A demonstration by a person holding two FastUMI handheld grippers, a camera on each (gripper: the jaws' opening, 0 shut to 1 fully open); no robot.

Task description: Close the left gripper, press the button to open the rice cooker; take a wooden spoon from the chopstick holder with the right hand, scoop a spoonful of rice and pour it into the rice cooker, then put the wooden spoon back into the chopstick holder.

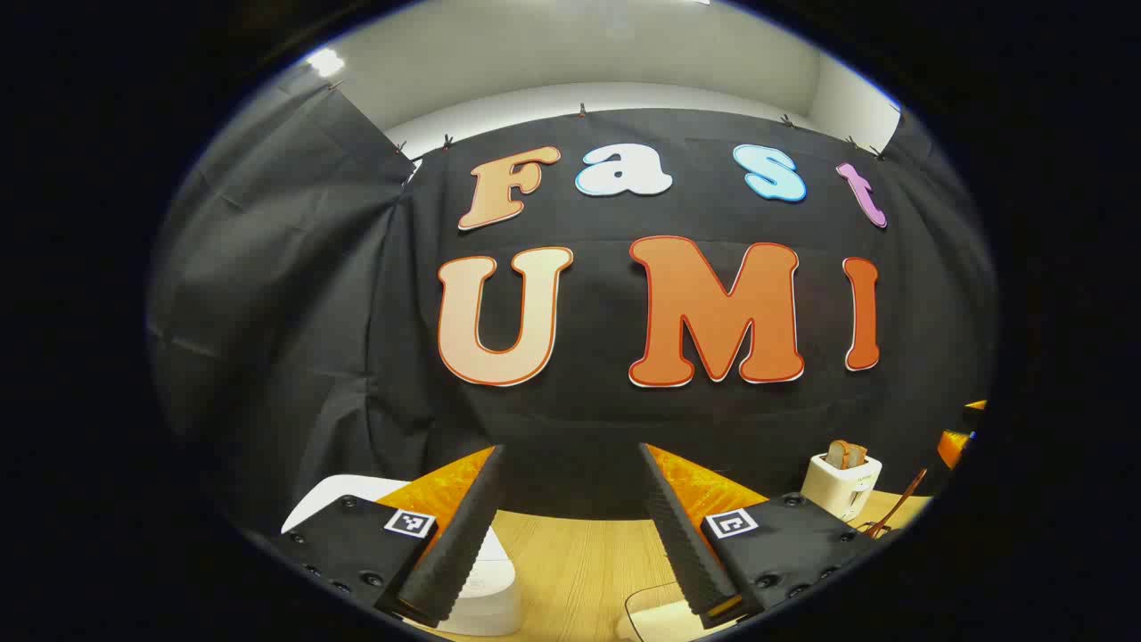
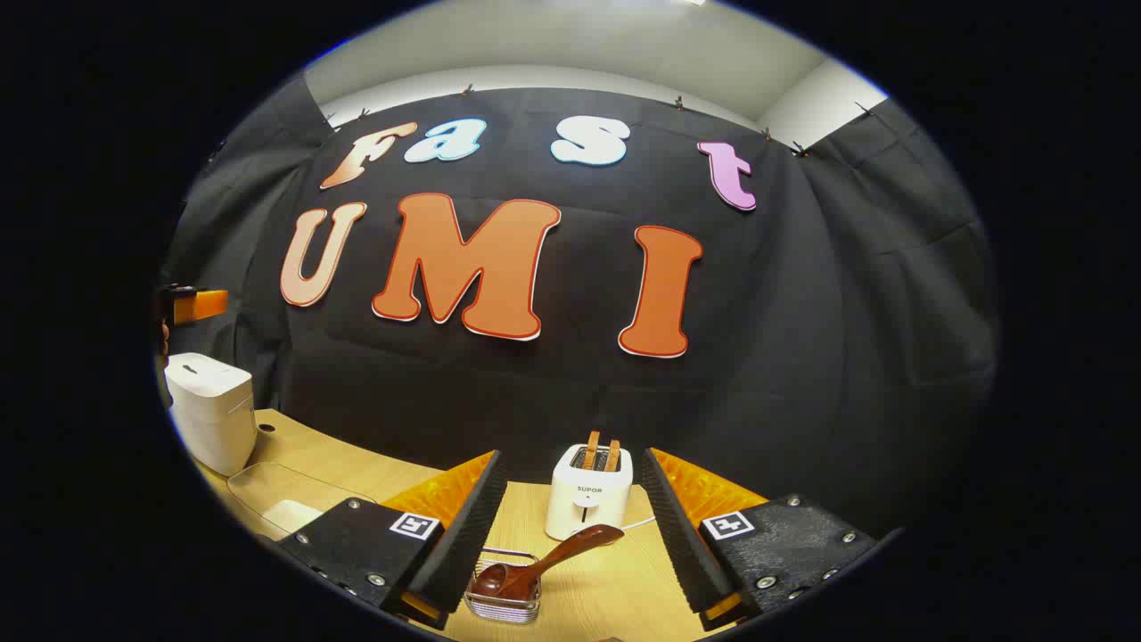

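The white rice cooker point(image 1: 486, 584) sits with its lid down just under my left gripper point(image 1: 570, 448), whose fingers stand open and empty. In the right gripper view the rice cooker point(image 2: 209, 410) stands at the far left of the table. A dark wooden spoon point(image 2: 544, 560) rests in a wire chopstick holder point(image 2: 504, 604), bowl down and handle leaning right, just below and in front of my open right gripper point(image 2: 573, 453). A clear container point(image 2: 276, 504) with white rice lies beside the cooker. The spoon's handle point(image 1: 902, 504) also shows at the right of the left gripper view.
A white toaster point(image 2: 588, 490) with two bread slices stands behind the chopstick holder, its cord trailing right. The same toaster point(image 1: 842, 483) shows at the right in the left gripper view. The wooden table point(image 2: 615, 597) ends at the black cloth wall.
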